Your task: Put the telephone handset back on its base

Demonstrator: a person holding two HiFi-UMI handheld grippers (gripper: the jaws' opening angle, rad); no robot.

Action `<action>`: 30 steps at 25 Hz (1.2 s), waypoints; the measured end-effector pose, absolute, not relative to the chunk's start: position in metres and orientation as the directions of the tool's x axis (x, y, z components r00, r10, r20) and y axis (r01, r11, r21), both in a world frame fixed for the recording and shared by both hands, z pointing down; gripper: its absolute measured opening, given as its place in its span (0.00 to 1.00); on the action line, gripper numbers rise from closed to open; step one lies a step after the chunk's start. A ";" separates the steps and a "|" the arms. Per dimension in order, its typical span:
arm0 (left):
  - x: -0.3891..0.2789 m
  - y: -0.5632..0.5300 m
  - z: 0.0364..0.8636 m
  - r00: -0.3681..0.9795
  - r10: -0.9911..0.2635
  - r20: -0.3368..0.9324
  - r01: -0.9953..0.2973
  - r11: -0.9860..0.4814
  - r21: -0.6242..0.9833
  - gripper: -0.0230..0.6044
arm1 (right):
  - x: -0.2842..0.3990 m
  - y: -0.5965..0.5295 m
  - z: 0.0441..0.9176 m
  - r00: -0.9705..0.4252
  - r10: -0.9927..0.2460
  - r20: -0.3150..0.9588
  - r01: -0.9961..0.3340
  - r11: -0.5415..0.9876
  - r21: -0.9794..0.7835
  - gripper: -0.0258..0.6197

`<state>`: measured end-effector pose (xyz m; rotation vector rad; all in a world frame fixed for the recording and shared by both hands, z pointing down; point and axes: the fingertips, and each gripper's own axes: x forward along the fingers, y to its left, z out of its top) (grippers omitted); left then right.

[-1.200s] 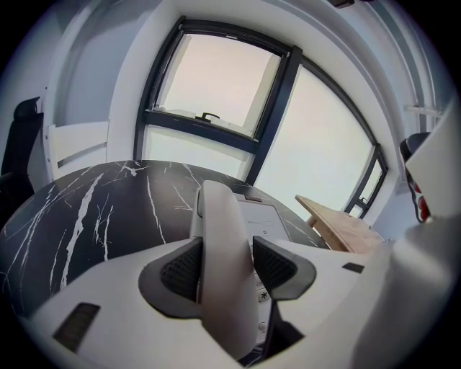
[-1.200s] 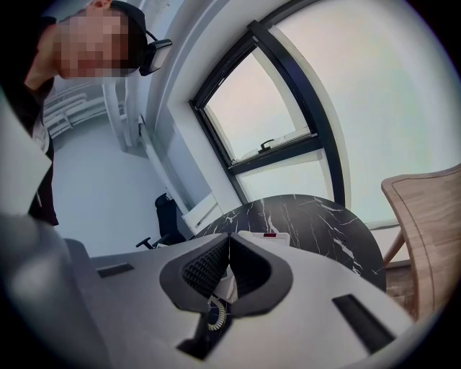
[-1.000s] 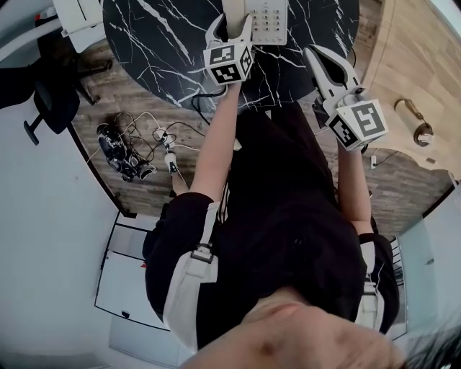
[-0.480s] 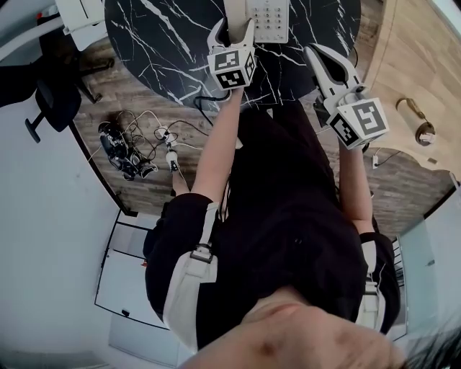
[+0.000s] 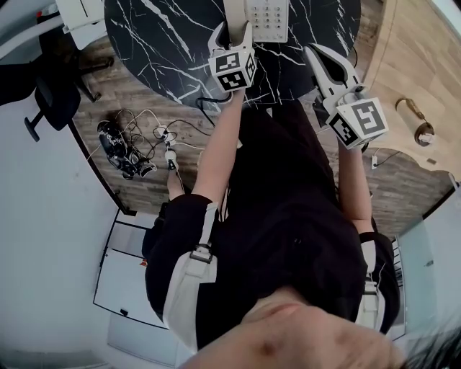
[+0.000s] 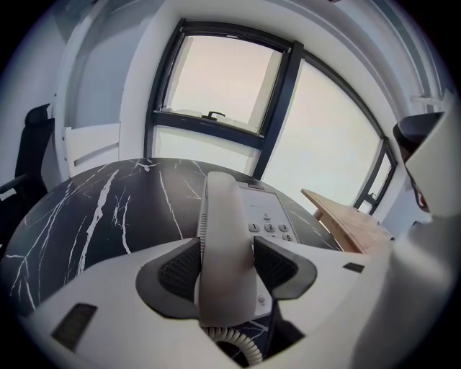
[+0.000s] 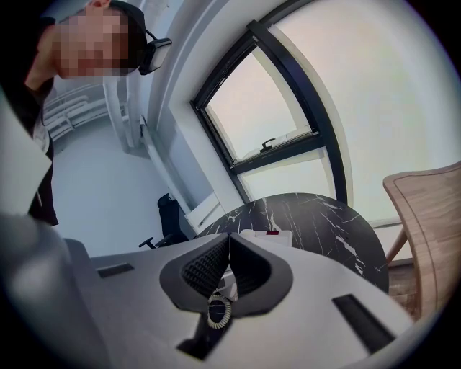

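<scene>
On the black marble table [image 5: 166,43], the telephone base [image 5: 268,18] sits at the side far from the person. The handset [image 6: 220,216] lies along the base's left side, just beside the number keys, and its coiled cord [image 6: 241,344] curls out below its near end. Around that near end of the handset is the left gripper [image 6: 227,265]. Its jaws have just been closing, and both dark pads [image 6: 178,272] lie against the handset's sides, so it grips the handset at a fairly wide spread. Compared with a second ago, this gripper has barely shifted, and the handset is on the same spot over the base. Right of the base and nearer the person, apart from the phone, the right gripper [image 7: 229,254] hangs where it was, its jaws pressed together with nothing between them. Neither the base nor the table has changed place.
</scene>
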<state>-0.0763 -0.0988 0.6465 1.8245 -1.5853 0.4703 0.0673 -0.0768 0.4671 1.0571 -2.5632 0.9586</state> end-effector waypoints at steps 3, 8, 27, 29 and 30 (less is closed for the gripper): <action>-0.076 -0.100 0.647 0.210 -0.726 0.655 -0.968 -0.062 0.242 0.42 | 0.067 -0.078 0.466 -0.723 -0.556 0.410 -0.689 0.533 -0.491 0.09; -0.074 -0.101 0.648 0.244 -0.719 0.651 -0.961 -0.091 0.260 0.42 | 0.069 -0.078 0.465 -0.725 -0.558 0.404 -0.686 0.535 -0.493 0.09; -0.062 -0.075 0.621 0.243 -0.715 0.656 -0.967 -0.127 0.220 0.52 | 0.074 -0.076 0.447 -0.766 -0.536 0.356 -0.640 0.578 -0.506 0.09; -0.059 -0.070 0.615 0.242 -0.720 0.651 -0.968 -0.131 0.215 0.52 | 0.077 -0.073 0.447 -0.769 -0.539 0.343 -0.635 0.587 -0.501 0.09; -0.056 -0.068 0.612 0.242 -0.722 0.649 -0.968 -0.134 0.213 0.52 | 0.078 -0.072 0.445 -0.771 -0.539 0.340 -0.633 0.590 -0.501 0.09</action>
